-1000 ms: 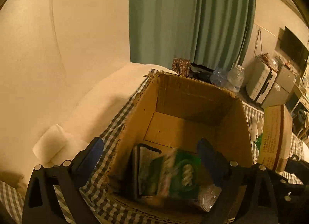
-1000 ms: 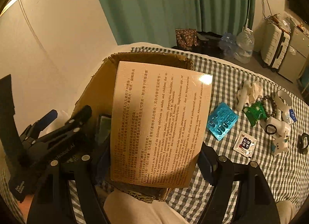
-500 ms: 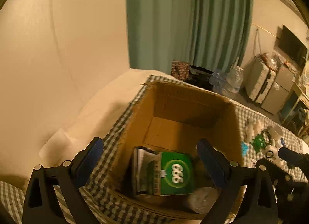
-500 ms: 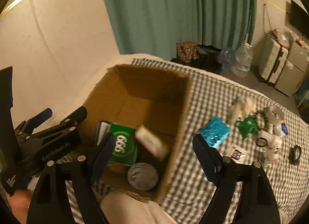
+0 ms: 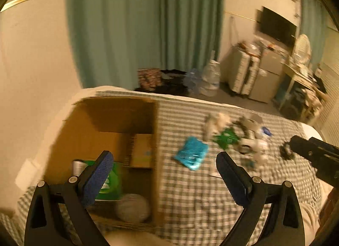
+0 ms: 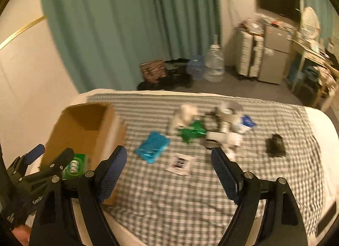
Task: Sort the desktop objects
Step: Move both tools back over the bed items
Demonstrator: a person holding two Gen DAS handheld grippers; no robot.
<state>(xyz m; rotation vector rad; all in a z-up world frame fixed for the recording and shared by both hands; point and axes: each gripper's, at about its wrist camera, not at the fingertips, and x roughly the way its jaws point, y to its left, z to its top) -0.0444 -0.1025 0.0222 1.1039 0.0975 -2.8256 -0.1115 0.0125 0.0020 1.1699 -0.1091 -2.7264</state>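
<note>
The blue packet (image 6: 152, 149) lies ahead-left of the right gripper (image 6: 169, 174) (jaws spread, empty), long axis slanting toward the box (image 6: 84, 131).

A bed covered with a grey-and-white checked cloth (image 6: 190, 199) carries an open brown cardboard box (image 6: 110, 131) at its left. To the box's right lie a shiny blue foil packet (image 6: 153, 149), a small white printed sachet (image 6: 180, 163), a crumpled green wrapper (image 6: 191, 132), a cluster of blurred white items (image 6: 227, 123) and, apart at the far right, a small black object (image 6: 275, 145).
</note>
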